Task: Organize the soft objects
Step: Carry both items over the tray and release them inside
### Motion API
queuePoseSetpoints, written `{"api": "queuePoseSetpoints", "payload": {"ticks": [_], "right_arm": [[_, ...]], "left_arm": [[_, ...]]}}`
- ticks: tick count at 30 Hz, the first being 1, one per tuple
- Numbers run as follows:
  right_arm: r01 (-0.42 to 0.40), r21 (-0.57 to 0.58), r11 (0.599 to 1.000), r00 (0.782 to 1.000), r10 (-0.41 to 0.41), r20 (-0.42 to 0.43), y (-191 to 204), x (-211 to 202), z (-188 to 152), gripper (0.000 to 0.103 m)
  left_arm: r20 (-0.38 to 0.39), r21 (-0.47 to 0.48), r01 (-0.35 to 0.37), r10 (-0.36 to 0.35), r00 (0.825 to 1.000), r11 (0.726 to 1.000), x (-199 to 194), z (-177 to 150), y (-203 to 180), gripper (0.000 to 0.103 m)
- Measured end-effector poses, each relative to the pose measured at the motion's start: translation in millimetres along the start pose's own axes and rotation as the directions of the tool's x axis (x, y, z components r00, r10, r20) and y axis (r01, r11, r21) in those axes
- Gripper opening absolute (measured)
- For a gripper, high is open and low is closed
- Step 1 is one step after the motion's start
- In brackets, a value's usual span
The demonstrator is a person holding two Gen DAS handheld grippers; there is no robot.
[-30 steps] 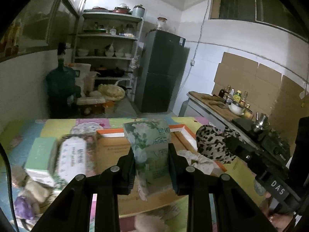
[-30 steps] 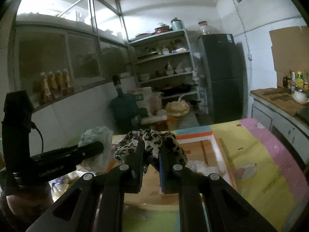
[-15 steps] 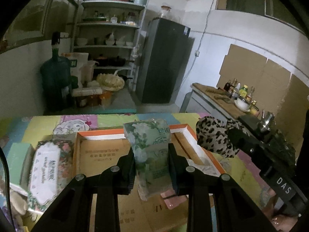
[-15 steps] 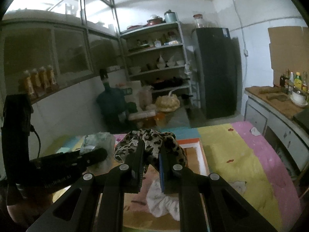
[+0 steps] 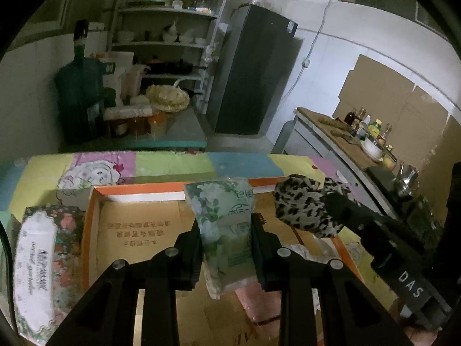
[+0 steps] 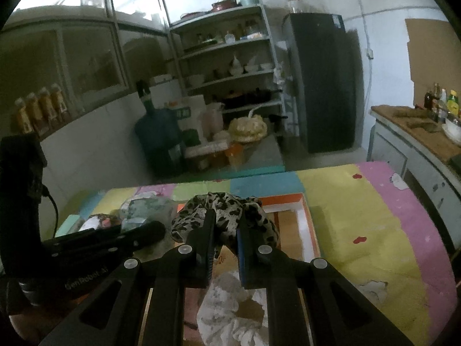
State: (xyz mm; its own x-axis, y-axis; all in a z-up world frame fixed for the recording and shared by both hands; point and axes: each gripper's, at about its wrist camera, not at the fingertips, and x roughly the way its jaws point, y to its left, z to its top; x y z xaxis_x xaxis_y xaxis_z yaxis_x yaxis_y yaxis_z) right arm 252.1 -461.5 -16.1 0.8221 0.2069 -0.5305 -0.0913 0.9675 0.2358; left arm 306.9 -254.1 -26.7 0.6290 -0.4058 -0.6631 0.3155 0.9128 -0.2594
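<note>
My left gripper (image 5: pixel 226 230) is shut on a green flowered tissue pack (image 5: pixel 222 210), held upright over the shallow cardboard box with an orange rim (image 5: pixel 138 190). My right gripper (image 6: pixel 226 225) is shut on a leopard-print fabric piece (image 6: pixel 224 204), also above that box (image 6: pixel 291 201). In the left wrist view the leopard fabric (image 5: pixel 302 204) hangs to the right of the tissue pack, on the tip of the right gripper. A white crumpled cloth (image 6: pixel 227 308) and a pink item (image 5: pixel 253 297) lie inside the box.
A flowered wet-wipe pack (image 5: pixel 37 262) lies left of the box on the patchwork tablecloth (image 6: pixel 360 216). Beyond the table stand a water jug (image 5: pixel 80 86), shelves (image 5: pixel 173 28) and a dark fridge (image 5: pixel 253 69). A counter with bottles (image 5: pixel 366 127) runs along the right.
Both grippers have moved forward and down over the box with their loads still held. The box now fills more of each view, and the far table edge is closer.
</note>
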Motion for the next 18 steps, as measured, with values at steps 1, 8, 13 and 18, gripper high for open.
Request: {"api": "queuePoseSetpoints", "payload": {"ticks": [1,8,13,18], "right_arm": [[0.001,0.0,1.0,1.0,-0.001,-0.007,-0.5,3.7,0.0,0.013],[0.027,0.008,1.0,0.998,-0.026,-0.062,-7.7,27.1,-3.1,0.013],[0.04,0.014,0.999,0.993,-0.038,-0.109,-14.8,41.5,-9.5,0.013],[0.043,0.022,0.999,0.989,-0.04,-0.144,-16.8,49.9,-13.9,0.013]], "left_arm": [[-0.009,-0.01,0.002,-0.002,1.0,1.0,4.2,0.6,1.8,0.03],[-0.065,-0.048,-0.011,0.008,0.998,0.999,29.3,3.5,8.5,0.03],[-0.106,-0.063,-0.033,0.026,0.994,0.997,39.7,1.6,11.8,0.03],[-0.137,-0.087,-0.036,0.024,0.99,0.996,46.1,-2.3,17.1,0.03]]}}
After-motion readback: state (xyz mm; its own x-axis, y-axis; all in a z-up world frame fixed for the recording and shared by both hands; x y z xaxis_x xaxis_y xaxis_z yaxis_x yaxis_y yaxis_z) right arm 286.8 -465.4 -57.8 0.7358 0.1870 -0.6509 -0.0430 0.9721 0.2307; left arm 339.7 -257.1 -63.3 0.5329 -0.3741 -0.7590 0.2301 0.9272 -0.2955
